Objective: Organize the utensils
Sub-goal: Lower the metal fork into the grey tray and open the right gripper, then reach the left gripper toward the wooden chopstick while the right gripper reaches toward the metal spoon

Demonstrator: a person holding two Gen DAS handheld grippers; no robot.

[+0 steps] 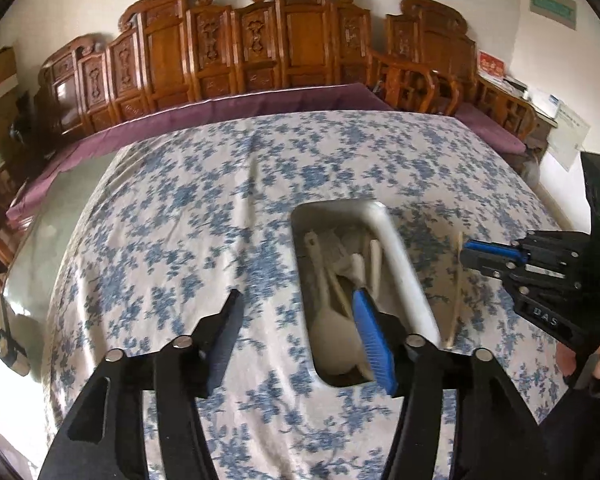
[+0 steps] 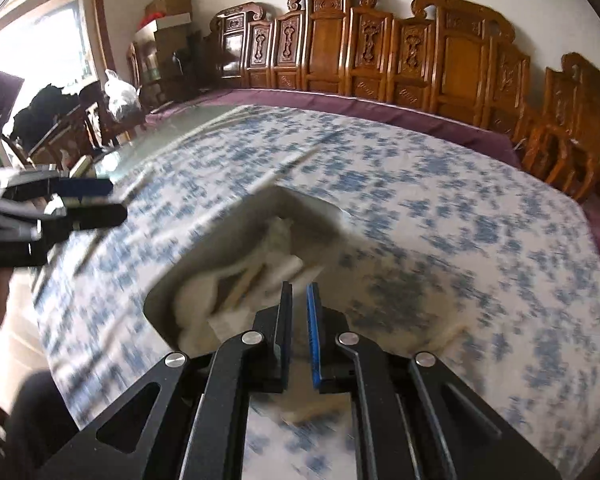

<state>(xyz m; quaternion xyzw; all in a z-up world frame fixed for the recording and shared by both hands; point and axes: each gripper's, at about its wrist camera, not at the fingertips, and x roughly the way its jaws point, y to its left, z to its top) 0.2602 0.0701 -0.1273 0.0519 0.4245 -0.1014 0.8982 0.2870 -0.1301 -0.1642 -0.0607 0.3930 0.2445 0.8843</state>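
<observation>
A white rectangular tray [image 1: 400, 264] lies on the blue-flowered tablecloth and holds several pale spoons and utensils [image 1: 332, 320]. My left gripper [image 1: 296, 308] is open and empty, its blue finger over the tray's near end. My right gripper [image 1: 470, 254] comes in from the right, nearly closed, right of the tray beside a wooden chopstick [image 1: 457, 284] that lies on the cloth. In the blurred right wrist view the right gripper [image 2: 300, 292] shows a narrow gap with nothing visible in it, over the tray [image 2: 204, 256]. The left gripper [image 2: 116, 200] shows at left.
The flowered cloth [image 1: 204, 208] covers a large glass-topped table. Carved wooden chairs [image 1: 236, 52] line the far wall behind a purple cloth edge. More chopsticks [image 2: 284, 168] lie on the cloth beyond the tray. Boxes and bags stand at far left in the right wrist view.
</observation>
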